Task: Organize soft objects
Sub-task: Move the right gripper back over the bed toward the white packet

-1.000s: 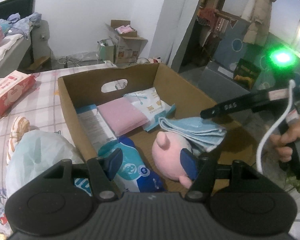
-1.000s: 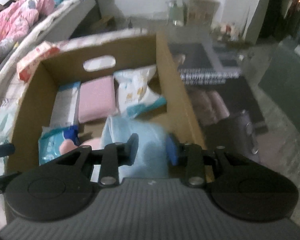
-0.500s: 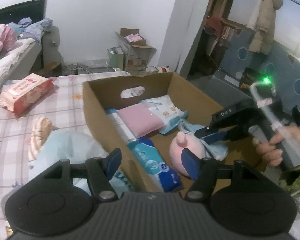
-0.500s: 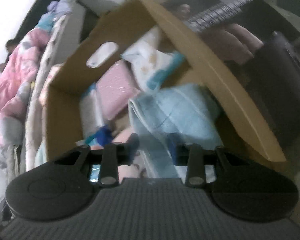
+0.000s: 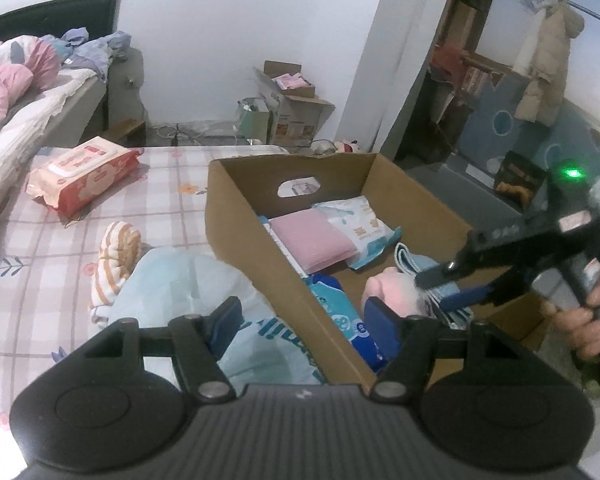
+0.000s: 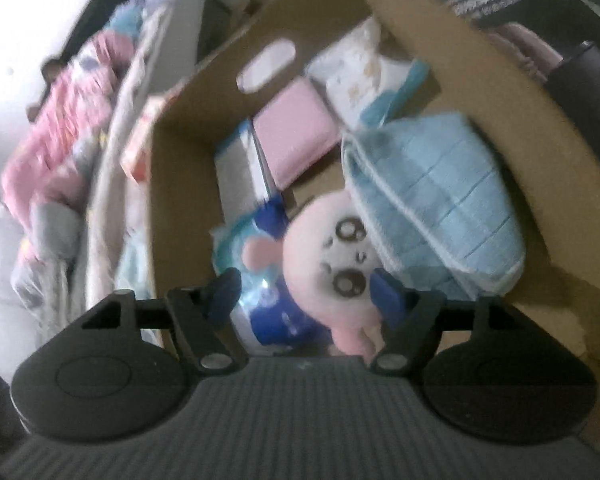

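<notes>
Released since a second ago, the blue towel [image 6: 440, 196] now lies folded in the cardboard box [image 5: 416, 196], leaning on one pink plush [image 6: 332, 256]. Four packets are counted deeper in the box, one half hidden. The right tool [image 6: 306, 286] is angled down, jaws opening, empty. The left tool [image 5: 306, 320] is unclenched, empty.

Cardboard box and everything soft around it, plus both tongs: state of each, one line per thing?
Cardboard box: open-topped, on the bed.
Blue towel: folded, in the box, released.
Pink plush: in the box, beside the towel.
Pink pack: flat in the box.
Red wipes pack: on the bed, outside the box.
Right tongs: opening, nothing gripped.
Left tongs: open, empty.
</notes>
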